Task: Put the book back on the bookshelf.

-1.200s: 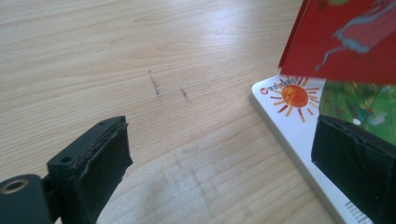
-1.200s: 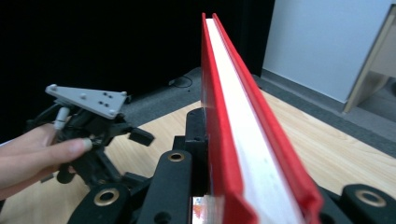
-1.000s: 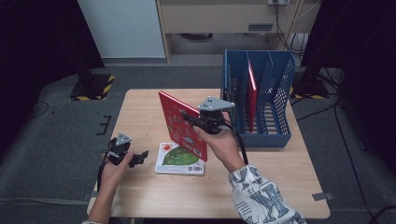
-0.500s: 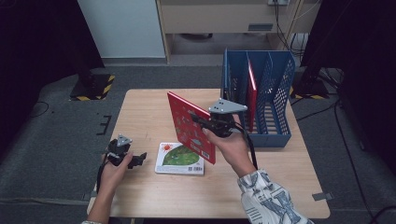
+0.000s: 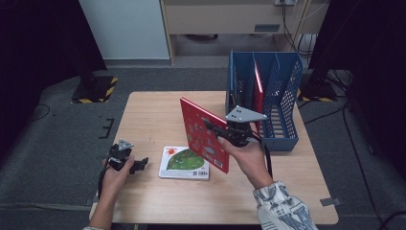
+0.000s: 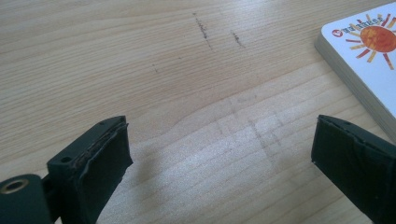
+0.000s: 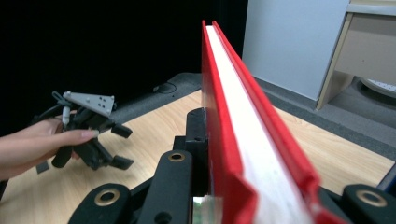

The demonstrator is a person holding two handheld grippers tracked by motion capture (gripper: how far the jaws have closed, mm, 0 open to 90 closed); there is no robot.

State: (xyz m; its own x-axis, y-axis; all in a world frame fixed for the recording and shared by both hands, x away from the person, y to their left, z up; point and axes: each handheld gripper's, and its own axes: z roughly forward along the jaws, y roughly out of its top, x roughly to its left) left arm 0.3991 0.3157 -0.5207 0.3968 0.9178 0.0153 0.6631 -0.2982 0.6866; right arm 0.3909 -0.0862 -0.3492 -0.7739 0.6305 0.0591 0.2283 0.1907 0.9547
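My right gripper [image 5: 221,133] is shut on a red book [image 5: 203,134], held upright above the wooden table [image 5: 153,115] just left of the blue file rack [image 5: 287,96]. In the right gripper view the red book [image 7: 233,140] stands edge-on between the jaws. A second book with a sun and green picture [image 5: 185,163] lies flat on the table below it. My left gripper [image 5: 139,165] rests open near the table's left front edge; in its own view the flat book's corner [image 6: 369,51] lies to the right of its spread jaws.
The blue rack has several upright slots, and another red book [image 5: 257,86] stands in one of them. In the right gripper view the left gripper [image 7: 93,135] and its hand show farther off. Dark floor surrounds the table; a cabinet stands behind.
My right gripper has carried the red book to the right, closer to the blue rack. The left gripper has stayed in place.
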